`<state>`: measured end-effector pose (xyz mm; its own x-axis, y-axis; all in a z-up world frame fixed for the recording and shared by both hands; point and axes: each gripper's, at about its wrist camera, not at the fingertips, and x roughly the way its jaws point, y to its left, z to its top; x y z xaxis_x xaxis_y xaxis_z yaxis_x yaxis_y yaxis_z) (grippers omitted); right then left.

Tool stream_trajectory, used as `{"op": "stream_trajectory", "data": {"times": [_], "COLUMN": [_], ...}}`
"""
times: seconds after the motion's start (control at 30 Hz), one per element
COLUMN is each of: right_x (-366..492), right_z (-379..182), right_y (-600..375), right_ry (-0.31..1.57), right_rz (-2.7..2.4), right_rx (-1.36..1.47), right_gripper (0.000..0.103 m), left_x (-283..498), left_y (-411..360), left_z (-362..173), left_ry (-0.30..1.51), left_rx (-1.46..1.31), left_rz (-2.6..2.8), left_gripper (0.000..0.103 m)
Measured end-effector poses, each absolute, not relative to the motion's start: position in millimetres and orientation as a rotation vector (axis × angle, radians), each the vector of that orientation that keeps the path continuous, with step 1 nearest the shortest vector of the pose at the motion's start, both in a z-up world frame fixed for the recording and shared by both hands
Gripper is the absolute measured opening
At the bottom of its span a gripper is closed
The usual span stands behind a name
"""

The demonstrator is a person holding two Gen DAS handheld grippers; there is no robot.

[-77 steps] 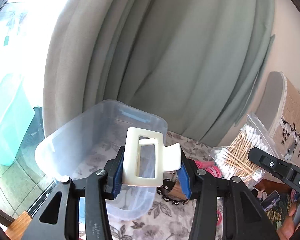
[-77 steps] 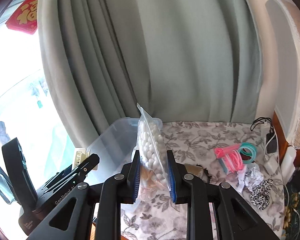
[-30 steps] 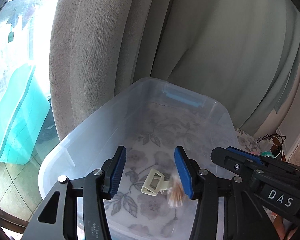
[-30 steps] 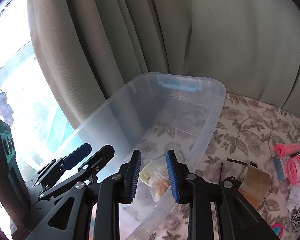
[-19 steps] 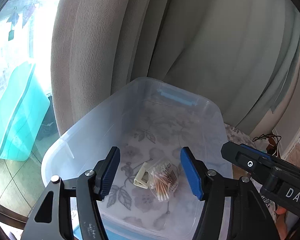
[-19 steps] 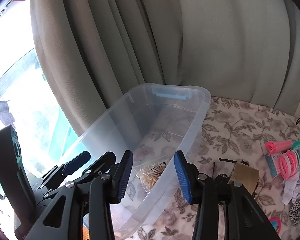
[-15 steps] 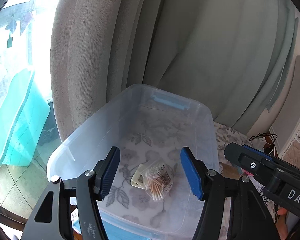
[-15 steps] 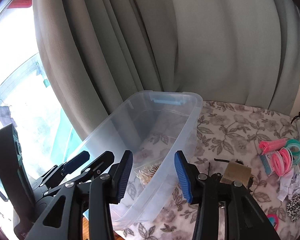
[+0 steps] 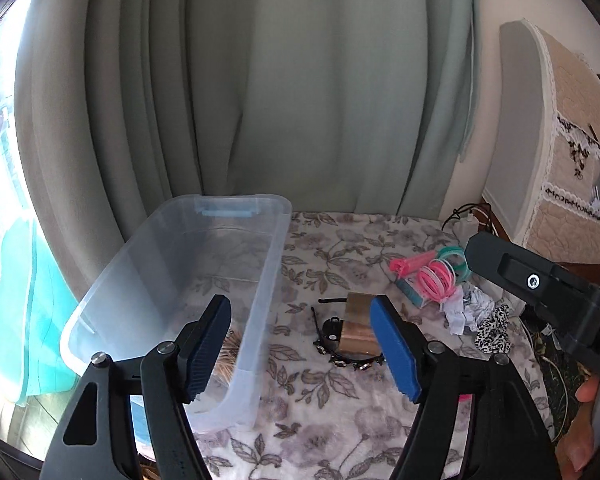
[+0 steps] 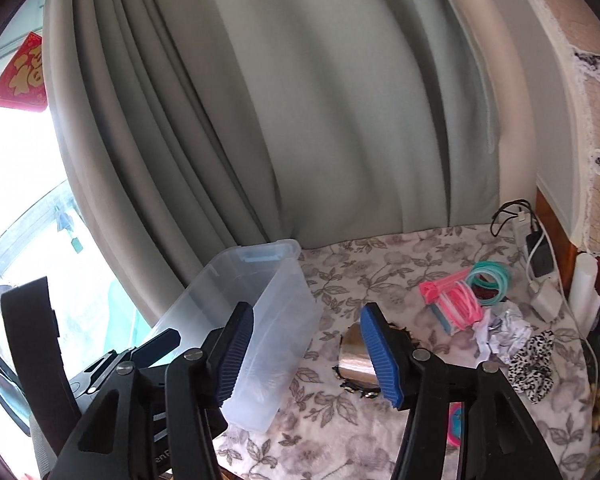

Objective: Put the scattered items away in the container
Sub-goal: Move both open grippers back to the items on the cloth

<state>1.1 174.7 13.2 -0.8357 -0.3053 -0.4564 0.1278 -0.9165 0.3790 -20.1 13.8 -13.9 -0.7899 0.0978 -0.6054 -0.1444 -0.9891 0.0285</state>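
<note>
Opening with nothing between their blue pads, the left gripper (image 9: 300,350) and right gripper (image 10: 306,354) hang above the floral cloth (image 9: 340,432). Just left of both stands the clear container (image 9: 260,280), cotton swabs (image 9: 230,354) showing through its wall. Right of it lie a brown hair clip (image 9: 356,330), pink hair ties (image 9: 436,282) and a leopard scrunchie (image 10: 530,368).

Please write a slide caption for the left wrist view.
Left gripper, empty jaws opening, between clear bin and hair accessories.

A clear plastic container (image 9: 268,264) stands upright beside pink hair ties (image 9: 436,280), a scrunchie (image 9: 494,330) and crumpled paper (image 9: 476,304).
</note>
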Motion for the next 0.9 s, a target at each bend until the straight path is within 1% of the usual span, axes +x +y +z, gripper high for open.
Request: {"op": "stream_trajectory", "data": {"times": [0.07, 0.13, 0.27, 0.37, 0.6, 0.9], "right_x": [14, 25, 34, 38, 38, 14], "right_z": [13, 11, -3, -18, -50, -109], "right_y": [200, 226, 267, 288, 315, 310], "right_ry": [-0.542, -0.605, -0.704, -0.784, -0.843, -0.798], "right_rz": [-2.789, -2.828, -2.884, -2.880, -2.898, -2.817], "right_rx": [0.744, 0.735, 0.771, 0.798, 0.909, 1.147], "right_gripper": [0.067, 0.070, 0.070, 0.070, 0.070, 0.070], "left_x": [-17, -10, 8, 9, -9, -42], "left_y": [41, 68, 109, 129, 128, 99], "left_z": [-11, -9, -19, -29, -44, -91], "left_ry": [0.177, 0.215, 0.263, 0.317, 0.172, -0.049], "left_rx": [-0.978, -0.947, -0.894, -0.904, -0.959, -1.161], "left_rz": [2.826, 2.791, 2.651, 2.614, 2.620, 2.582], "left_gripper": [0.073, 0.073, 0.074, 0.074, 0.074, 0.073]}}
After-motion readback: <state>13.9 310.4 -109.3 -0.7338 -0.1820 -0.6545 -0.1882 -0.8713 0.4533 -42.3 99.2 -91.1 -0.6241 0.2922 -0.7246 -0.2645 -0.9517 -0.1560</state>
